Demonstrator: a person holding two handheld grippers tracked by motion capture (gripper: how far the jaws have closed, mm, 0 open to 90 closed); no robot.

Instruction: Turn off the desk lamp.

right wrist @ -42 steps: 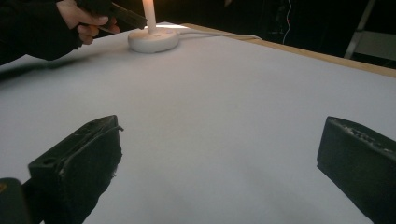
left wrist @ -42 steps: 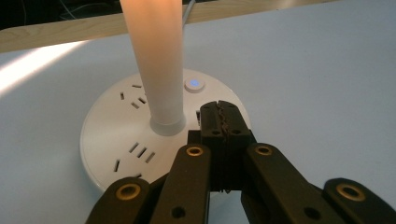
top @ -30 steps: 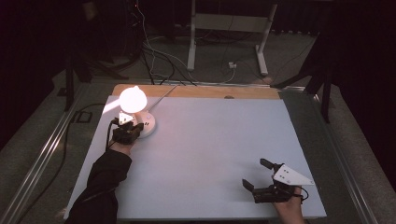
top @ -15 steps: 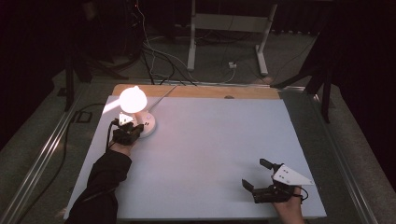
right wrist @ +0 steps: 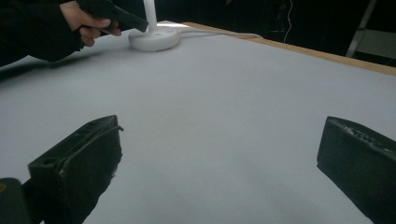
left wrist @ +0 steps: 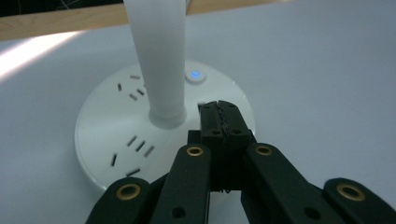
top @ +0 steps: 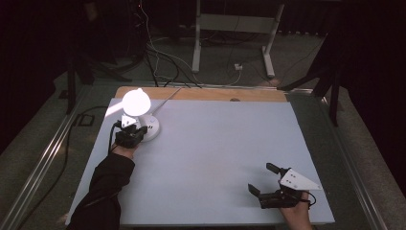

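Lamp [top: 139, 112], lit, stands at the table's [top: 215, 158] ten o'clock corner. Left gripper [left wrist: 223, 122], jaws pressed together and empty, hovers over its round base; pushing down off-centre might tip it. Right gripper [top: 266, 180] rests wide open at five o'clock.

One lit white desk lamp [top: 137, 103] with a round socket base [left wrist: 116, 135] is standing on one pale grey table [top: 225, 158]. One small blue-glowing button [left wrist: 195, 75] is showing on that base. Two black two-jaw grippers are showing: the left gripper [top: 128, 136] and the right gripper [top: 261, 179].
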